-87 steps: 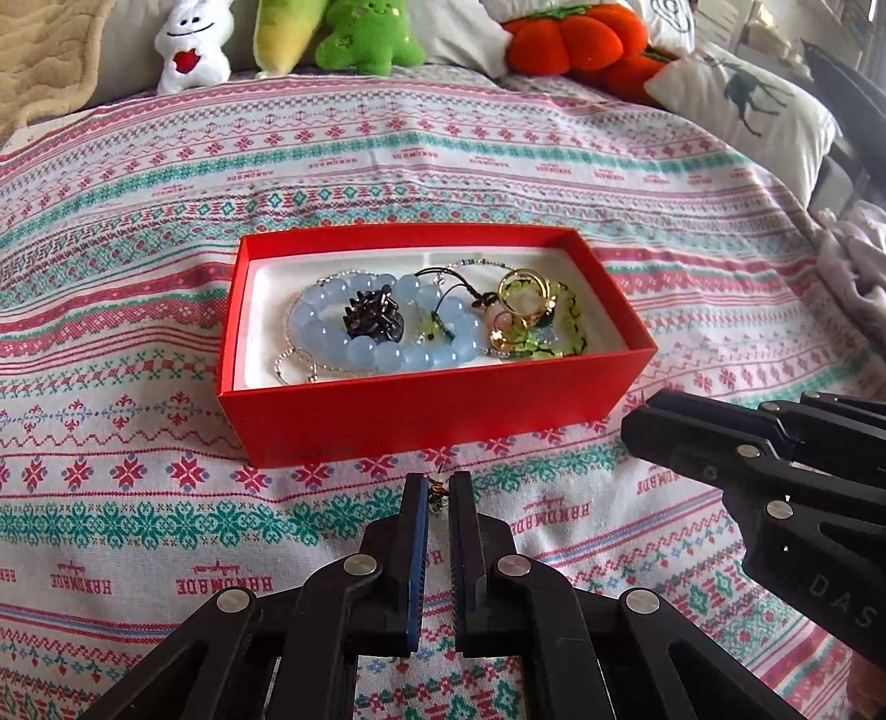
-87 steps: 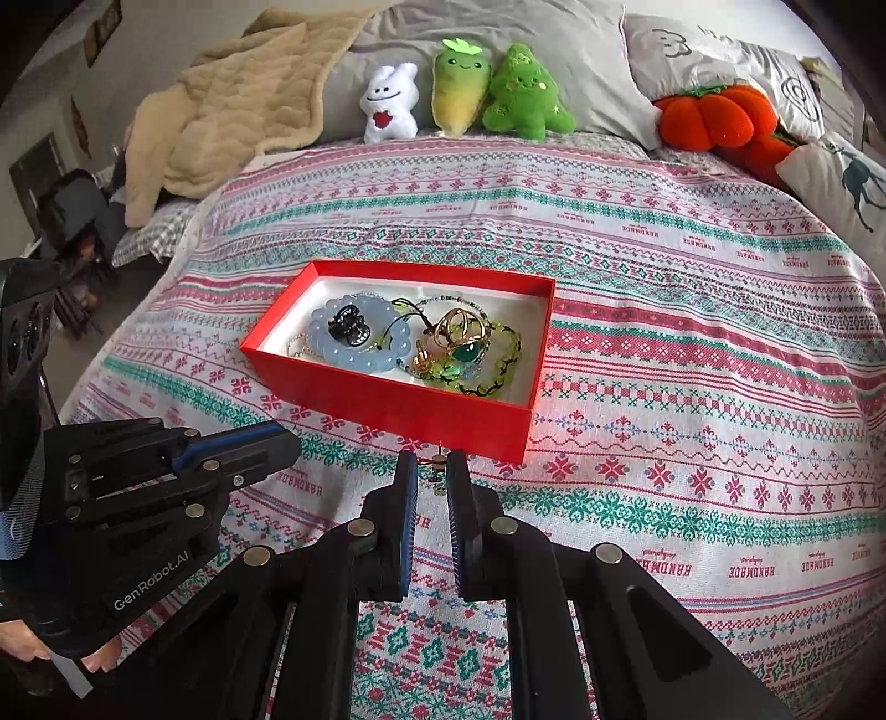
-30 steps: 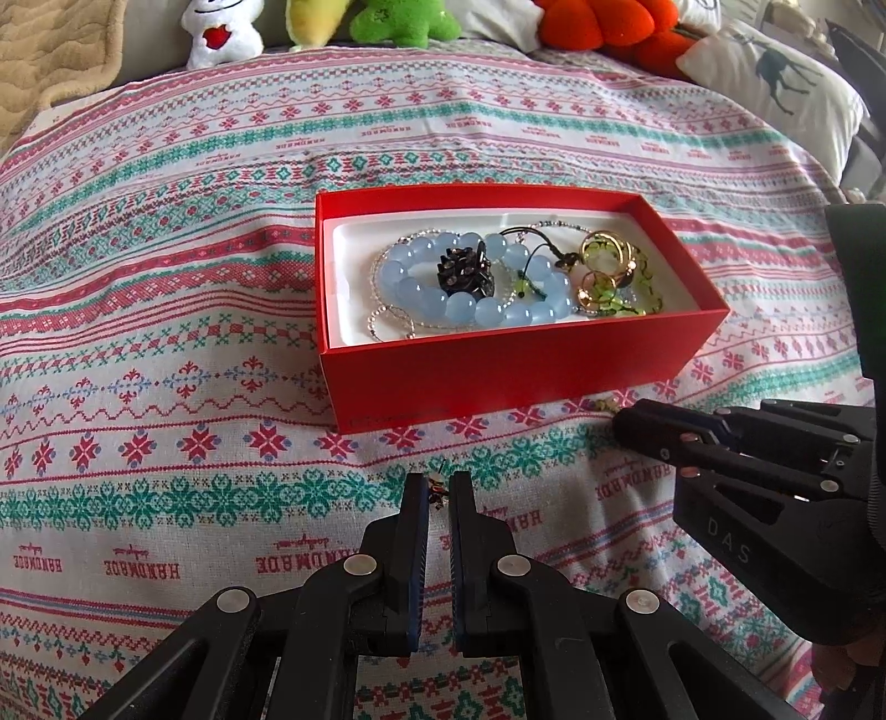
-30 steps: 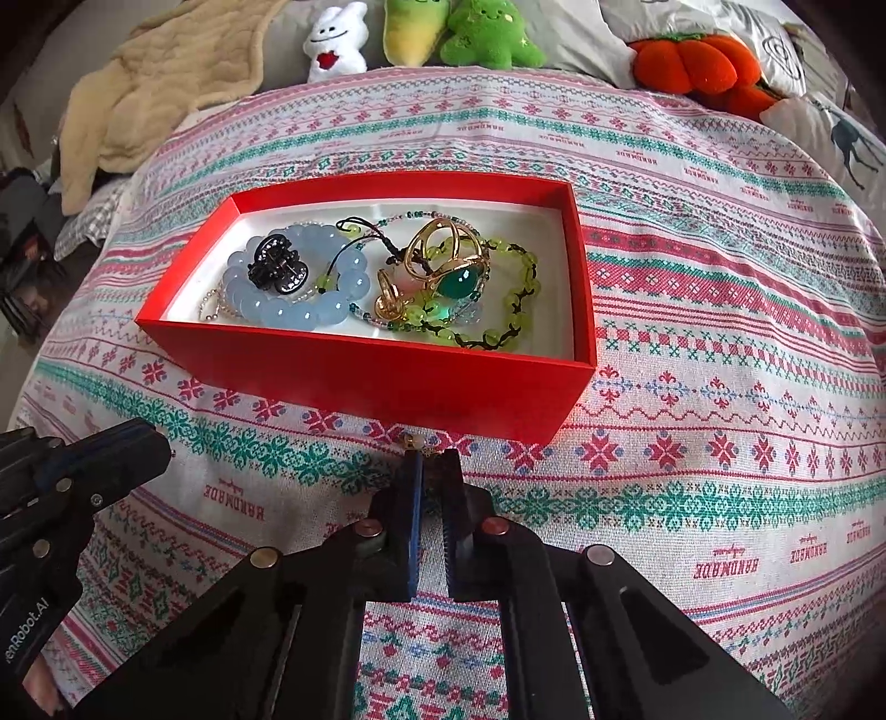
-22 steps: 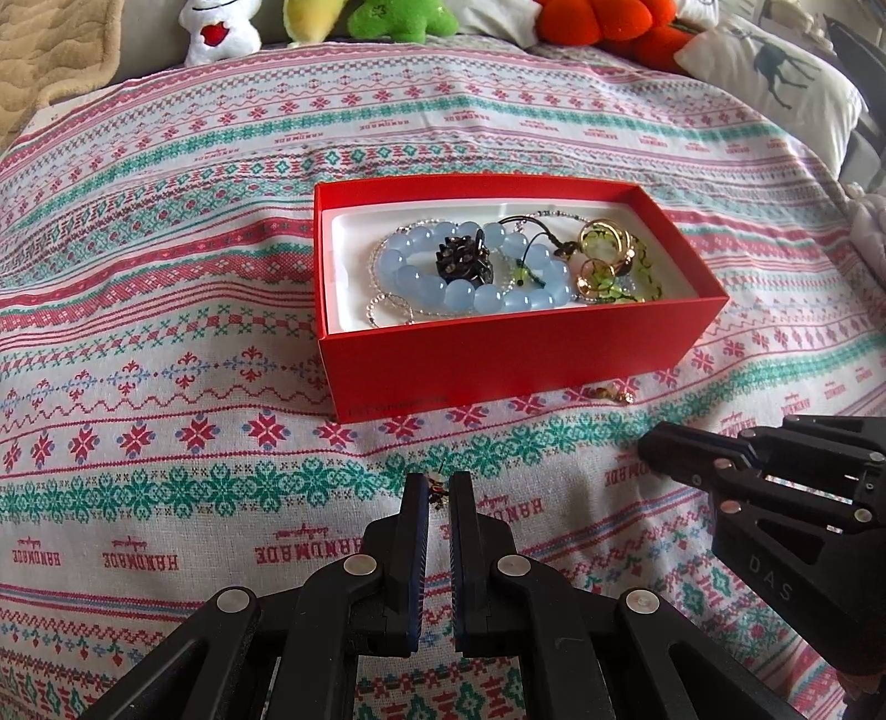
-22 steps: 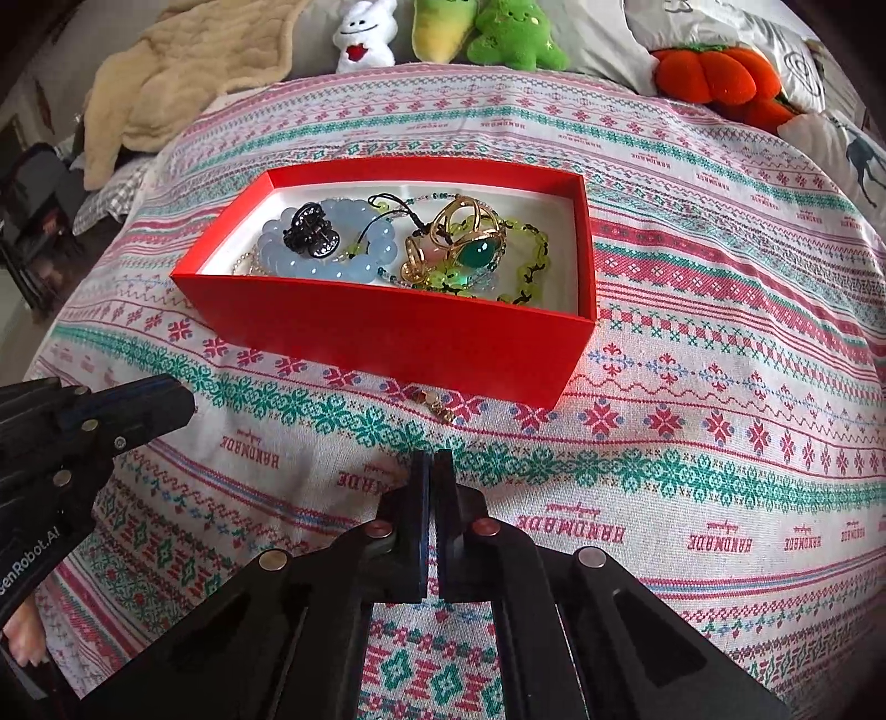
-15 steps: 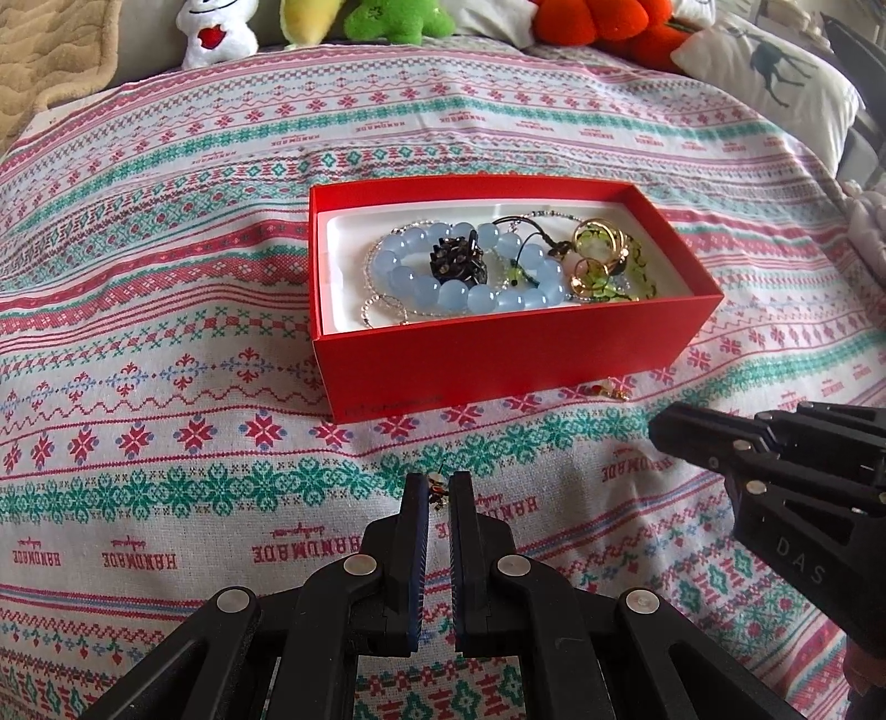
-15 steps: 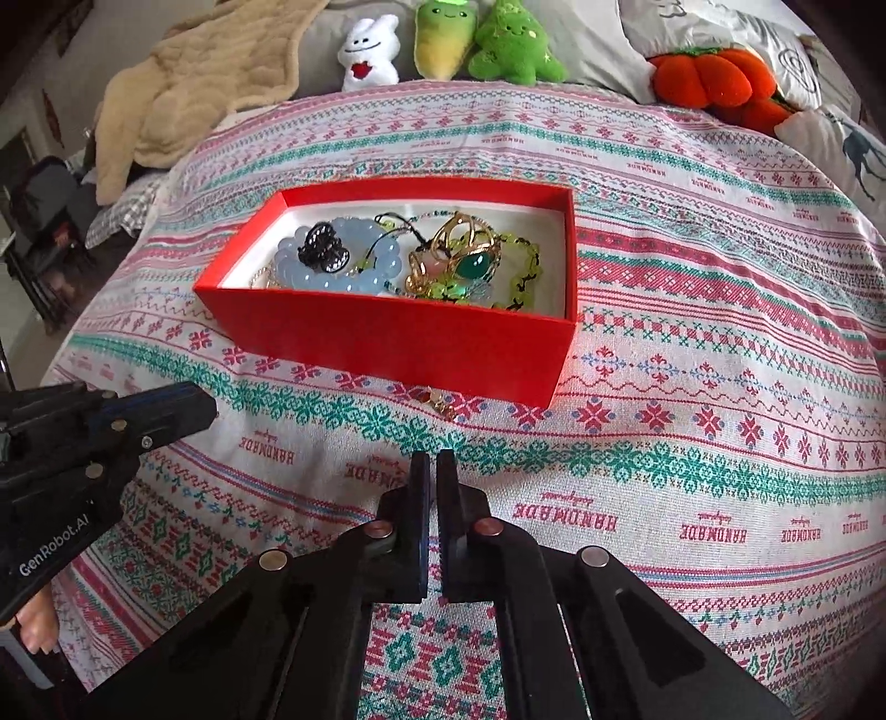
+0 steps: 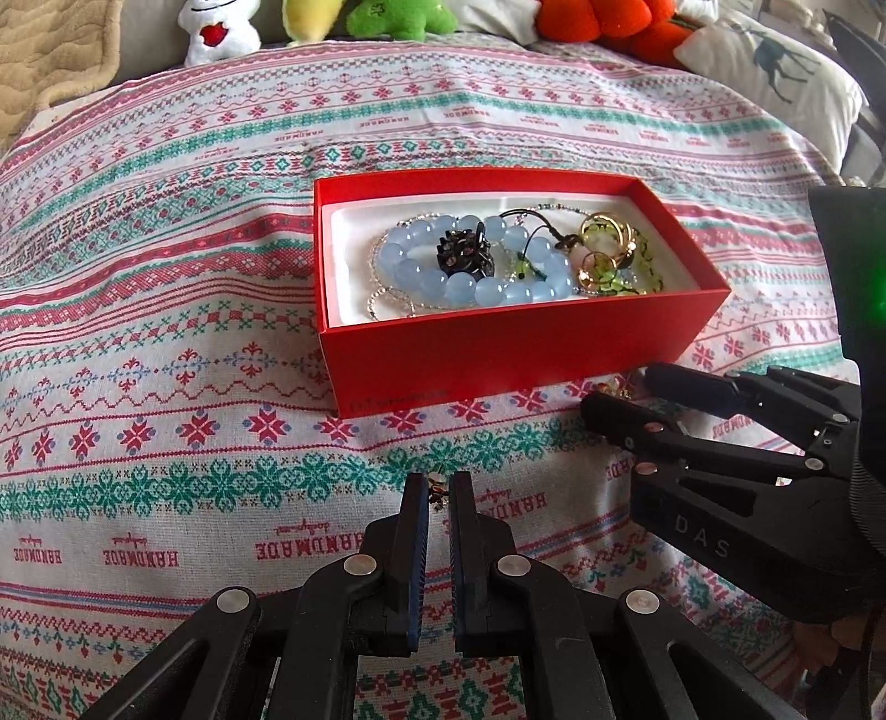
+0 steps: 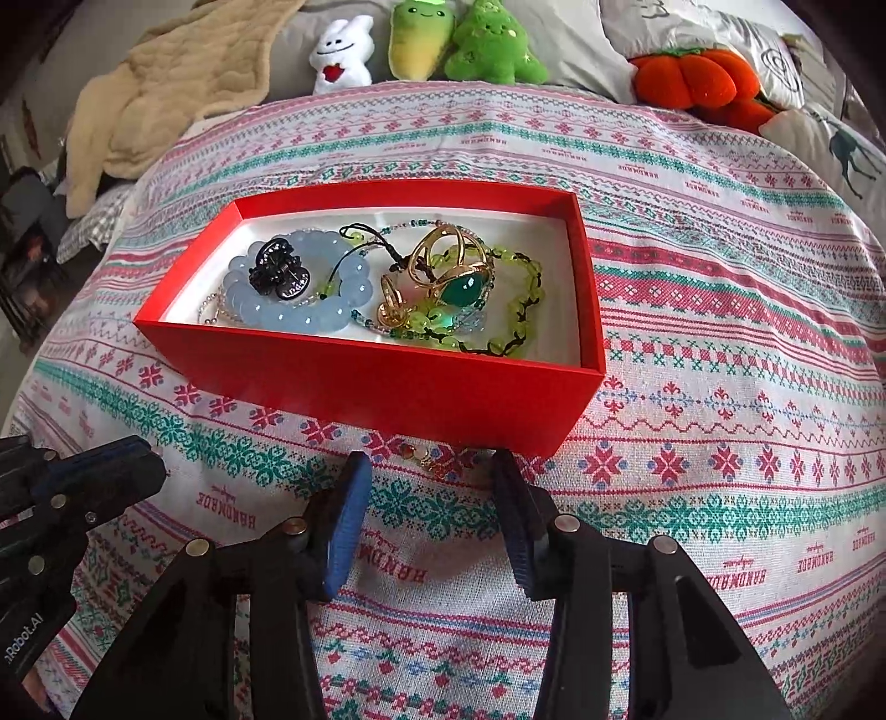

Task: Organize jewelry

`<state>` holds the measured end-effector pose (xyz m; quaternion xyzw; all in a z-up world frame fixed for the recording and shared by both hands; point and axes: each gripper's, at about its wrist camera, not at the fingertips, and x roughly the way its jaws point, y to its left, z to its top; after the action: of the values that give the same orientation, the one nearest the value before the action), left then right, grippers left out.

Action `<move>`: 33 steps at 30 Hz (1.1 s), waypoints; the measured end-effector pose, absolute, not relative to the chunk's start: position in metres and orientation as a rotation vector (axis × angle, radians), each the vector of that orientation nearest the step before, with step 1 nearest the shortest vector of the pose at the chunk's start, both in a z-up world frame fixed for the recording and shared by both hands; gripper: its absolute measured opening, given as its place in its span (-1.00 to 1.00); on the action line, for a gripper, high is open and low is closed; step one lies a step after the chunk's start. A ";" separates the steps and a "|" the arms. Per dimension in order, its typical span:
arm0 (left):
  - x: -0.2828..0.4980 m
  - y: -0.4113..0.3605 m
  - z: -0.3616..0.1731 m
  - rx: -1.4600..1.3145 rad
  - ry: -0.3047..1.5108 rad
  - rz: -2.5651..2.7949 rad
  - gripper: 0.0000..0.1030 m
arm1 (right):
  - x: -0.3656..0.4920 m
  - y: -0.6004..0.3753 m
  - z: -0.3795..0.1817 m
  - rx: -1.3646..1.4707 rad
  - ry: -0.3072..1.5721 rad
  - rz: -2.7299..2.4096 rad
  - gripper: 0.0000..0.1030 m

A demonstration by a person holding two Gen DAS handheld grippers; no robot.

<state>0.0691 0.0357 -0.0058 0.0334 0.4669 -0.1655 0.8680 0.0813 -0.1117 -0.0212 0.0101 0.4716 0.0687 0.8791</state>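
Note:
A red box (image 9: 498,354) on the patterned bedspread holds a blue bead bracelet (image 9: 443,282), a black hair clip (image 9: 464,252), gold rings (image 9: 601,232) and a green bead bracelet (image 10: 520,310). My left gripper (image 9: 439,490) hangs short of the box's front, shut on a tiny gold earring (image 9: 437,487); it also shows in the right wrist view (image 10: 149,465). My right gripper (image 10: 431,465), seen too in the left wrist view (image 9: 620,387), is opening its jaws. They straddle a second small gold earring (image 10: 423,458) lying on the cloth against the box's front wall, pads clear of it.
Plush toys (image 10: 426,44), an orange pumpkin cushion (image 10: 692,77) and pillows line the far edge of the bed. A beige blanket (image 10: 166,88) lies at the far left. The bedspread (image 10: 720,310) is bare to the right of the box.
My right gripper pulled back from the box, leaving the small gold piece on the cloth, then came forward again with its jaws spread around it. The left gripper stayed still and shut.

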 end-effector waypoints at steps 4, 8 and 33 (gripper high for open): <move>0.069 0.036 -0.006 0.071 0.976 -0.347 -0.96 | 0.082 -0.113 -0.022 0.005 0.982 0.144 -0.73; 0.068 0.037 -0.005 0.072 0.973 -0.347 -0.96 | 0.080 -0.116 -0.022 0.004 0.984 0.172 -0.90; 0.082 0.031 0.031 0.026 0.891 -0.347 -0.96 | 0.064 -0.150 0.032 0.129 0.934 0.234 -0.91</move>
<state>0.0820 0.0311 0.0315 0.0126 0.4287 -0.1669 0.8878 0.0636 -0.1500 0.0322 0.0618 0.4488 0.1127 0.8843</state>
